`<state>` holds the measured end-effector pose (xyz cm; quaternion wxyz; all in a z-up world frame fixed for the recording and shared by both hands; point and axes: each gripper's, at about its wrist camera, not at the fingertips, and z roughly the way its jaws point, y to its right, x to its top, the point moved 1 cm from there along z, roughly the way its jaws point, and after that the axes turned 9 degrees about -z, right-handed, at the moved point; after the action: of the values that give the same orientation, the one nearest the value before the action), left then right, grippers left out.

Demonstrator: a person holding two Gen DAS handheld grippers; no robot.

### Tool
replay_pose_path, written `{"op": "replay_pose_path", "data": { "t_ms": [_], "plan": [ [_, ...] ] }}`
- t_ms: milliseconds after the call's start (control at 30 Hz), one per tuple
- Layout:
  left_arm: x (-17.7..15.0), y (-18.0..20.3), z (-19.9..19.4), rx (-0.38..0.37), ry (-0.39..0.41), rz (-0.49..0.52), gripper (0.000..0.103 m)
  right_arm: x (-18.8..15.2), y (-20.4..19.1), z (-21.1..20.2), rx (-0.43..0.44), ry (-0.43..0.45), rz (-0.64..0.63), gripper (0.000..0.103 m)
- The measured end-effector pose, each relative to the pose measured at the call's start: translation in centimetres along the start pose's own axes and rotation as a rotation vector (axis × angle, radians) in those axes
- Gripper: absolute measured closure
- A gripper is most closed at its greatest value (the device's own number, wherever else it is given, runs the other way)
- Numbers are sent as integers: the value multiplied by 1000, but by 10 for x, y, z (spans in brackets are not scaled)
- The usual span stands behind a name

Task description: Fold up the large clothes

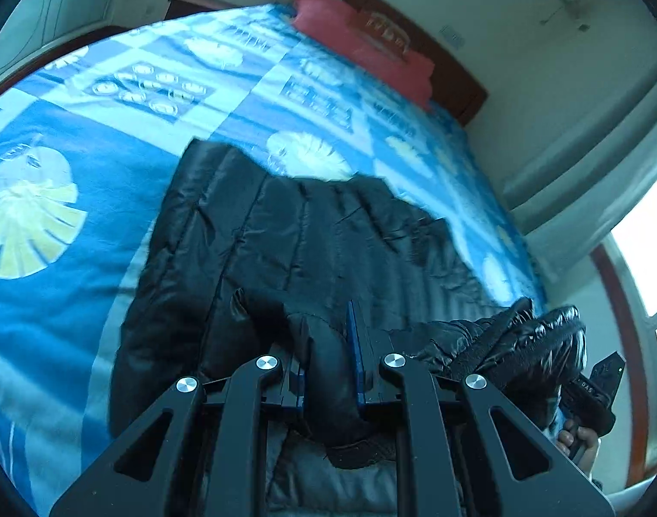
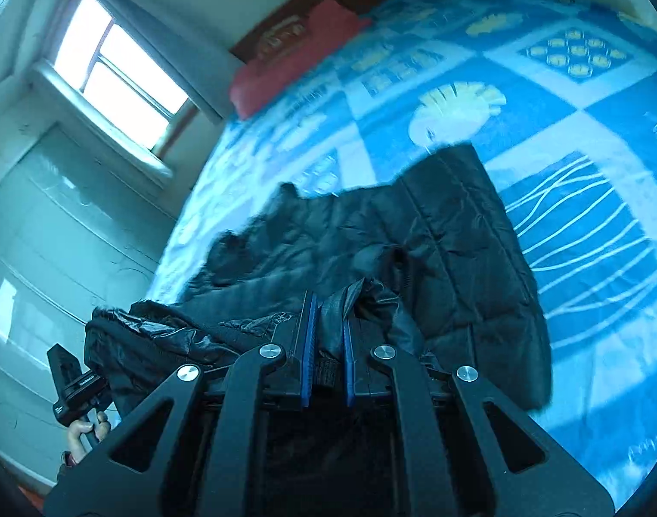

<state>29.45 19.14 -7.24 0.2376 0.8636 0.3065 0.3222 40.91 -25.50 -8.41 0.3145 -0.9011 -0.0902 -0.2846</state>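
Observation:
A black quilted puffer jacket [image 1: 294,232] lies spread on a bed with a blue patterned cover [image 1: 91,198]; its near edge is lifted. My left gripper [image 1: 328,336] is shut on a thick fold of the jacket between its blue pads. The right gripper's body [image 1: 595,392] shows at the lower right, beside bunched shiny fabric. In the right wrist view the jacket [image 2: 449,232] stretches away over the bed [image 2: 587,224]. My right gripper [image 2: 328,323] is shut on a bunched jacket edge. The left gripper's body [image 2: 76,387] shows at the lower left.
A red pillow [image 1: 363,43] lies at the bed's head against a dark wooden headboard [image 1: 453,69]. A bright window [image 2: 117,69] and pale cupboard doors [image 2: 48,232] are beside the bed. Bare bed cover lies beyond and beside the jacket.

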Motion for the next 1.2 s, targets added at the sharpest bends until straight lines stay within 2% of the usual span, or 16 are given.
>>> {"op": "replay_pose_path", "data": {
  "t_ms": [167, 333, 400, 467, 533, 567, 600, 633, 667, 767, 867, 1000, 1067, 1200],
  "plan": [
    [1, -10, 22, 6, -15, -7, 86, -5, 14, 31, -12, -31, 25, 92],
    [0, -8, 14, -34, -6, -3, 85, -5, 11, 27, -12, -23, 18, 90],
    [-1, -7, 7, -51, 1, -4, 81, -5, 8, 19, -22, -14, 13, 89],
    [-4, -5, -5, -67, 6, -18, 72, -6, 4, 6, -21, 2, 10, 83],
    [-6, -2, -17, -85, 8, -32, 63, -8, 0, -8, -2, 27, 9, 61],
    [-6, -1, -25, -107, 11, -40, 52, -9, -2, -15, -1, 39, 4, 49],
    [-7, -1, -32, -128, 19, -46, 46, -11, -6, -20, -6, 41, -9, 49],
    [-6, 0, -37, -138, 31, -51, 34, -11, -8, -24, -7, 40, -15, 49],
    [-7, 1, -48, -149, 56, -56, 27, -13, -11, -29, -1, 42, -22, 49],
    [-9, 5, -67, -177, 73, -37, 27, -20, -22, -46, 10, 57, -52, 49],
    [-14, 8, -72, -106, 97, 56, 26, -20, -34, -50, -45, 60, -138, 49],
    [-7, 0, -51, -42, 70, 95, 26, -4, -31, -29, -90, 45, -198, 49],
    [4, -5, -33, -2, 59, 113, 26, 7, -25, -12, -142, 37, -241, 49],
    [22, -10, -3, -6, 7, 127, 26, 16, -10, 24, -145, -26, -260, 47]
  ]
}}
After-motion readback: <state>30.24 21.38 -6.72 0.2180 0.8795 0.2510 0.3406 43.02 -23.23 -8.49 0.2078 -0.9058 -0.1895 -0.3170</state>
